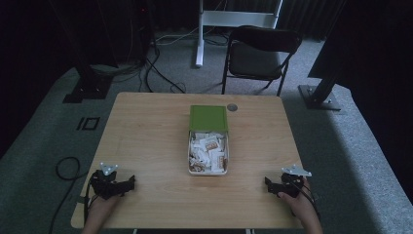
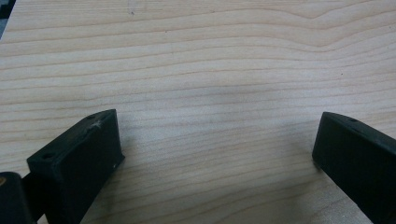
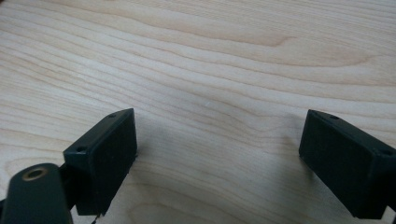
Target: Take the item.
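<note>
The box (image 1: 208, 146) sits in the centre of the high view, on the middle of the wooden surface (image 1: 146, 141). It is a narrow, pale, open container whose green lid (image 1: 208, 118) is folded back toward the upper part of the frame, lying just above the open tray and joined to it. Inside you have a loose heap of small white sachets (image 1: 208, 151), some with brown or orange print; they lie jumbled at all angles and reach close to the rim. What the print says is too small to read.

Your left gripper (image 1: 127, 184) is in the lower left of the high view, resting low over the surface near its bottom edge, well apart from the box. In the left gripper view its jaws stand wide apart, one at the lower left and one at the lower right of the frame, with bare wood grain between them and nothing pinched.

Your right gripper (image 1: 269, 183) is in the lower right of the high view, also near the bottom edge and well apart from the box. In the right gripper view its jaws are likewise spread wide, empty, with bare wood between them.
</note>
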